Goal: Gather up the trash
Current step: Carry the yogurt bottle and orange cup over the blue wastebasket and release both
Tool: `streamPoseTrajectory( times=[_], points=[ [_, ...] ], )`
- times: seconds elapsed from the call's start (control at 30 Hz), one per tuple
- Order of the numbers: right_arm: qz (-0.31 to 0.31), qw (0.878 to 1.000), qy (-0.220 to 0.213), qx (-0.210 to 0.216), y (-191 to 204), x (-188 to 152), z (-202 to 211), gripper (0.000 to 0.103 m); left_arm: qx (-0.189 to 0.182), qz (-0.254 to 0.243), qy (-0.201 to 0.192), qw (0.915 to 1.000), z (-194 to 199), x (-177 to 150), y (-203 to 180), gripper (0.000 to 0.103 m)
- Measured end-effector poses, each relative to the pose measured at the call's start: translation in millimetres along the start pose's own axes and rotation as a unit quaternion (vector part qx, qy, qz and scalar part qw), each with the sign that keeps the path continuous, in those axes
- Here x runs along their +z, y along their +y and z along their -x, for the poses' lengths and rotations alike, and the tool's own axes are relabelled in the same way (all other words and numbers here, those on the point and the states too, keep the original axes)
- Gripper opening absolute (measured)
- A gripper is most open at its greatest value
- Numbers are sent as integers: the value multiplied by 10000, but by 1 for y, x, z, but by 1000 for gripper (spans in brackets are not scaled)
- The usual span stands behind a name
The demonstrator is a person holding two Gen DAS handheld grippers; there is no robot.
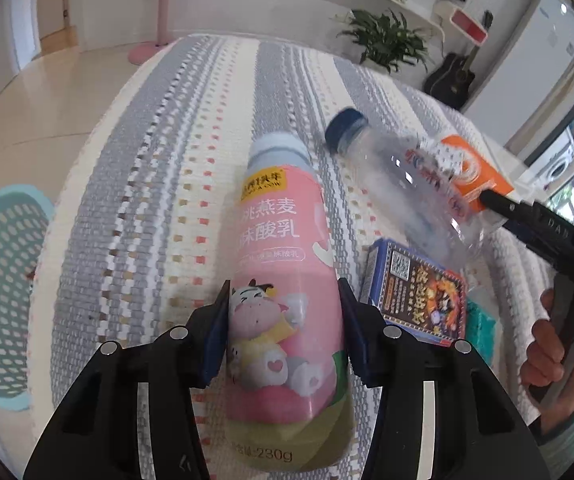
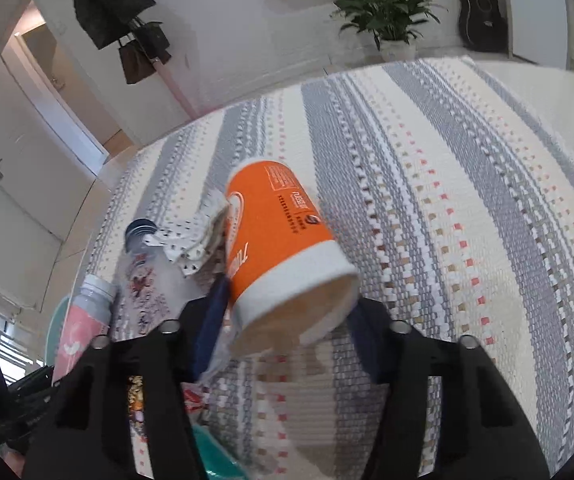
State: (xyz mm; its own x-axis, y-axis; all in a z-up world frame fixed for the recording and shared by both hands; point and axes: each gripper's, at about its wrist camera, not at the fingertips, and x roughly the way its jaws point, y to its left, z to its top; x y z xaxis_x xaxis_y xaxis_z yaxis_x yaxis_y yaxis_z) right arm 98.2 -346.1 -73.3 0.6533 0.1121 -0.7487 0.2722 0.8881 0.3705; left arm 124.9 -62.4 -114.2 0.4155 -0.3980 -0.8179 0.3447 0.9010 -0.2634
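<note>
On striped cloth (image 1: 159, 184): left tongs (image 1: 285, 332) grip yogurt bottle (image 1: 283, 280); right tongs (image 2: 287, 320) clamp orange cup (image 2: 283, 248).

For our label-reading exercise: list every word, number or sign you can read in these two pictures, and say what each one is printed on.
"230g": base of the pink yogurt bottle held in the left tongs.
"燕麦" and "酸乳": large white characters on that bottle; its yellow brand patch is too blurred.
"DAB": faint letters on the right tongs, seen from the left wrist.
Orange paper cup: white print, too small.
Clear water bottle label: blurred.
Blue box: QR code, gold characters unreadable.
</note>
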Motion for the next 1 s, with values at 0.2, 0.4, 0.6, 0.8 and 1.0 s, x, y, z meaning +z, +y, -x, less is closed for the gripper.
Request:
streamPoseTrajectory(
  times=[0.2,0.4,0.6,0.8,1.0],
  points=[
    [314,9981,-456,-279,21,2,34,27,-137,222,-473,9985,41,-1,20,47],
    [886,9911,-992,-99,76,4,90,27,-132,460,-1020,9936,103,6,51,47],
    [1838,9749,-958,807,197,-12,109,27,241,831,-1411,9862,164,6,108,47],
    [2533,9584,-310,1279,300,-54,65,27,712,1692,-1336,9739,180,-12,192,47],
    [2875,9479,372,1321,363,-110,9,32,949,2265,-977,9645,159,-34,245,47]
  ],
)
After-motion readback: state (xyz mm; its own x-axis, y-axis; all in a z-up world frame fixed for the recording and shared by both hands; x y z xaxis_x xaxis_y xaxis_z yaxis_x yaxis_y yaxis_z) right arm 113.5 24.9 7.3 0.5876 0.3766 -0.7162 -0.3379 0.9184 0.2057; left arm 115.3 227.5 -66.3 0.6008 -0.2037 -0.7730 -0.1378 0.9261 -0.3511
